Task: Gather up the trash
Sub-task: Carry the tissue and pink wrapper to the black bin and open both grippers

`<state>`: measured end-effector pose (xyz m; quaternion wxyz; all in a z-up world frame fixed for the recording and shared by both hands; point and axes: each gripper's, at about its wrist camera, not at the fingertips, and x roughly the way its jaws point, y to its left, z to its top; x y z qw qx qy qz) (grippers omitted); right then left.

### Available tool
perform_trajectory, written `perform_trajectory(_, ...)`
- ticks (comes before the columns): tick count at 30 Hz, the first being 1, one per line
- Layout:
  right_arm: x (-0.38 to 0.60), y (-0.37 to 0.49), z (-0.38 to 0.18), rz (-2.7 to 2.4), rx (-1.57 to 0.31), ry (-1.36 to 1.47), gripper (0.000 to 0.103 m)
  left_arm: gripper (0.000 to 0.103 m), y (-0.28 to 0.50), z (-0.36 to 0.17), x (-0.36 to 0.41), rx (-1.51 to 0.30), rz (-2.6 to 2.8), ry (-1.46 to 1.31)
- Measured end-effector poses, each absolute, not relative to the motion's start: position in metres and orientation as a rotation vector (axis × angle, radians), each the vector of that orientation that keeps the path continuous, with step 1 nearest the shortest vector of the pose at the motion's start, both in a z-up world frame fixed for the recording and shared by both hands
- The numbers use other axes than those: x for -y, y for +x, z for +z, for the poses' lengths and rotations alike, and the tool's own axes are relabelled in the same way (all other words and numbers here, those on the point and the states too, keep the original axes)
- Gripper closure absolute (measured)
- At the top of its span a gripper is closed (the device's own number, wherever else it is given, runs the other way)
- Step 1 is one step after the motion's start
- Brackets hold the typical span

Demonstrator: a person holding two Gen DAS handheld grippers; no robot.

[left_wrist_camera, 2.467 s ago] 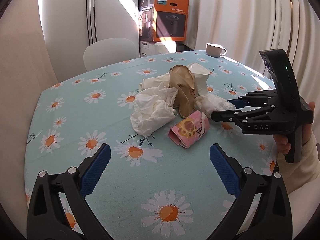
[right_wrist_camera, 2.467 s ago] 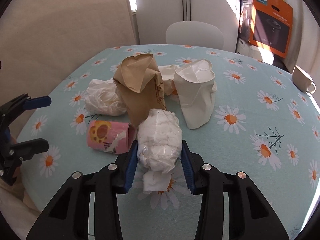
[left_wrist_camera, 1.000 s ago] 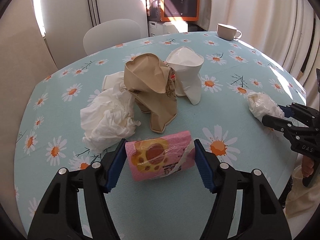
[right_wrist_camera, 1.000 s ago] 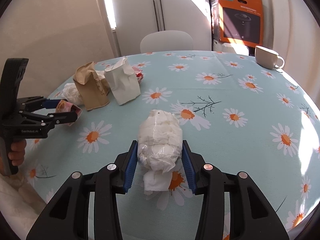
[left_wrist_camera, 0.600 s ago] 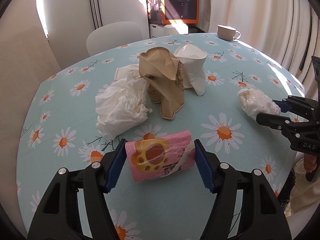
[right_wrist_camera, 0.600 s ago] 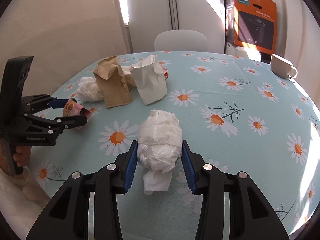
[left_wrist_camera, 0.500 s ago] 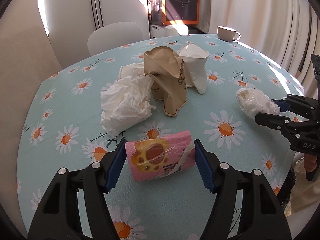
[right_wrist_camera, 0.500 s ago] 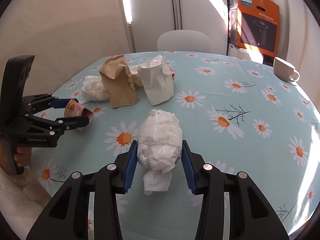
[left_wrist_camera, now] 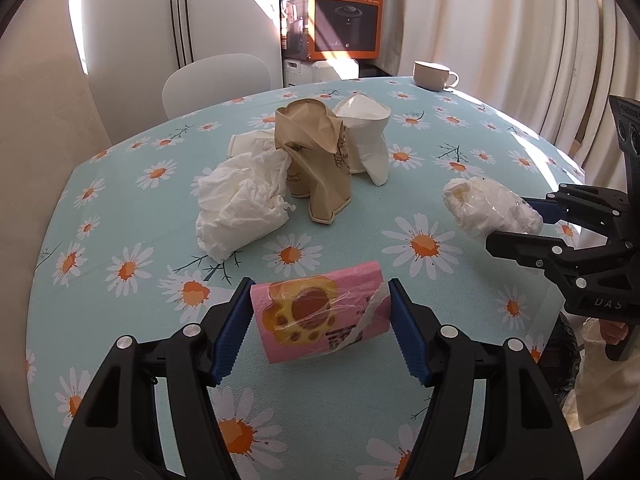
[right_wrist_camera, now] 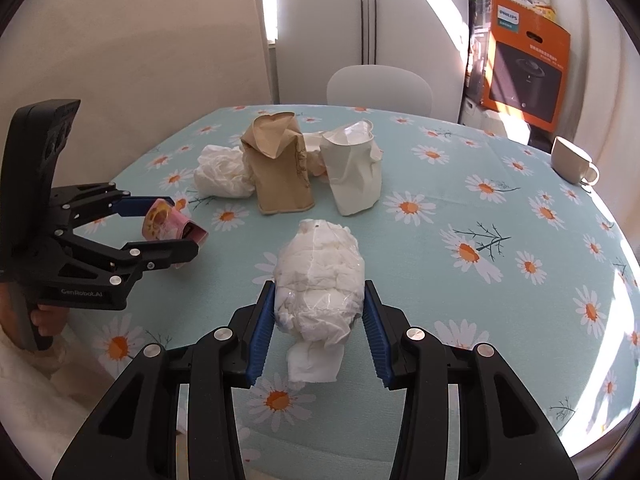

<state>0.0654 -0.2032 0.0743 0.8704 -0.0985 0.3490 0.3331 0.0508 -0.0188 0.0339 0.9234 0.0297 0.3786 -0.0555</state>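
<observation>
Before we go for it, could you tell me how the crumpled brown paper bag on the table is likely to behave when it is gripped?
The brown paper bag looks creased and partly collapsed, so it will probably crush further between the pads rather than resist. It stands upright with nothing visibly weighing it down, so it is likely light and may tip if nudged. It stands close against the white tissue, which might shift with it.

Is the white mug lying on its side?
No, the white mug stands upright on the table, handle to the side.

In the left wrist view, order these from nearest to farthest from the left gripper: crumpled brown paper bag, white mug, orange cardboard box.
1. Crumpled brown paper bag, mid-table, straight ahead of the left gripper.
2. White mug, far table edge, to the right.
3. Orange cardboard box, off the table, against the back wall.
</observation>
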Motion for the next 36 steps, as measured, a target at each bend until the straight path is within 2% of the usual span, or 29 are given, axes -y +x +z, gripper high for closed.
perform_trajectory(13,0.249,0.038,0.083,0.588,-0.701,-0.180,0.063,0.037,0.039,0.045,0.066,-0.729,-0.227,0.140)
perform_trajectory(36,0.367,-0.026,0.085,0.307,-0.680,-0.089,0.063,0.036,0.016,0.062,0.197,-0.644,-0.563,0.344)
